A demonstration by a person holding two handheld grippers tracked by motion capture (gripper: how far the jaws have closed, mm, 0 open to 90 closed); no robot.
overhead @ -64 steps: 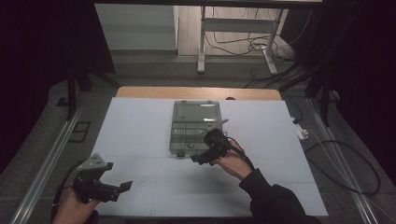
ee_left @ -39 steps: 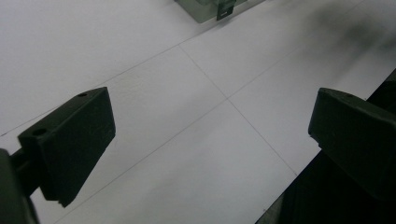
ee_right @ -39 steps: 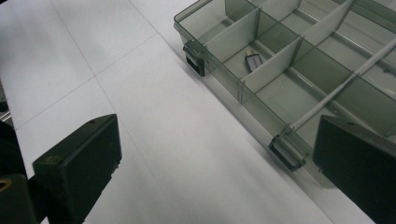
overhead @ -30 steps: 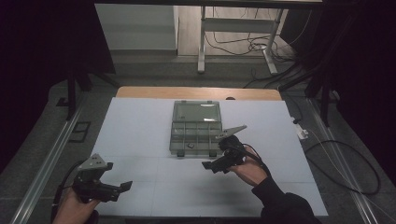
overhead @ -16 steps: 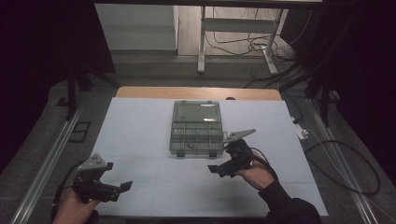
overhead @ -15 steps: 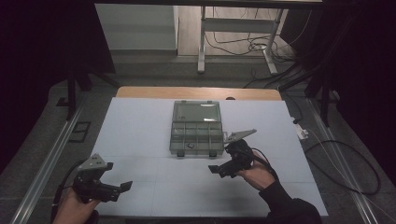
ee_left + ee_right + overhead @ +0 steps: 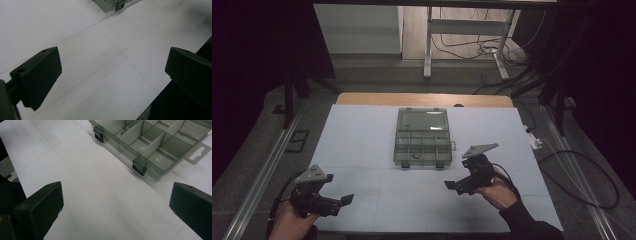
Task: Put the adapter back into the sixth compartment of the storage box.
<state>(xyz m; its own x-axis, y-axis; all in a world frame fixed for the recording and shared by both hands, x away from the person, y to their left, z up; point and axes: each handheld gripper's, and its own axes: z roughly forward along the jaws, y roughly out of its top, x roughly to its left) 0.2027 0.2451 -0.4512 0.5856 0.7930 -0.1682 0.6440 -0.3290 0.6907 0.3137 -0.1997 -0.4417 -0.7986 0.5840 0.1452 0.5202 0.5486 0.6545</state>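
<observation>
2 grippers show in the high view — the left gripper at lower left and the right gripper right of centre, each with its jaws spread and empty. 1 compartment box lies open at mid-frame on the white table, near the right gripper but apart from it — 2 latches on its front wall.

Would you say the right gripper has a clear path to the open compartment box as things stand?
Probably yes: the right gripper, jaws open, sits just off the compartment box, with bare white table between them and the lid open.
</observation>
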